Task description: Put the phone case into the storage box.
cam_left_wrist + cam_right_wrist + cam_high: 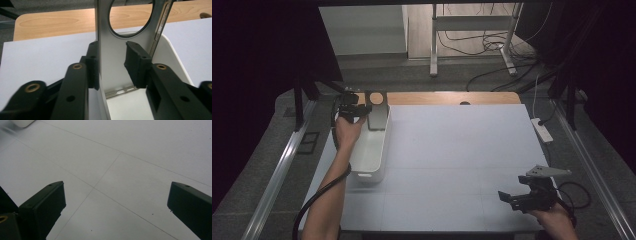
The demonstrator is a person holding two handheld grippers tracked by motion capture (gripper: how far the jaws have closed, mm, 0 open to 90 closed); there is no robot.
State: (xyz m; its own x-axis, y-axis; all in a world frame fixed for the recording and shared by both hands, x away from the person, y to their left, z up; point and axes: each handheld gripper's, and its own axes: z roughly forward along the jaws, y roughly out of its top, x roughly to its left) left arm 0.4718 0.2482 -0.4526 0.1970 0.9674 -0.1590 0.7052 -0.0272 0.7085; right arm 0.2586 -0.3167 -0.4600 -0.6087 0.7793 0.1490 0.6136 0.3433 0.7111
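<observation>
- The grey metal stand (pixel 112 62), a flat plate with a round hole near its top, stands upright at the far end of the white bin (pixel 371 150); in the high view the stand (pixel 376 111) sits at about ten o'clock on the table (pixel 452 150).
- In the left gripper view the left gripper (pixel 111 66) has its jaws on either side of the plate. The left-hand pad lies against the plate's edge, while the right-hand pad (pixel 135 62) stands off from the plate's face with a gap showing, so the jaws are parted and not pinching it.
- In the high view the left gripper (pixel 354 109) is at the nine o'clock side of the stand, with the person's left forearm (pixel 329 195) reaching over the bin's near end.
- The bin's rim (pixel 175 57) curves round behind the stand, and the wooden table edge (pixel 55 22) shows beyond.
- The right gripper (pixel 512 197) rests at about five o'clock on the table, well apart from the bin.
- In the right gripper view its jaws are spread wide over the bare white table surface (pixel 112 170), holding nothing.
</observation>
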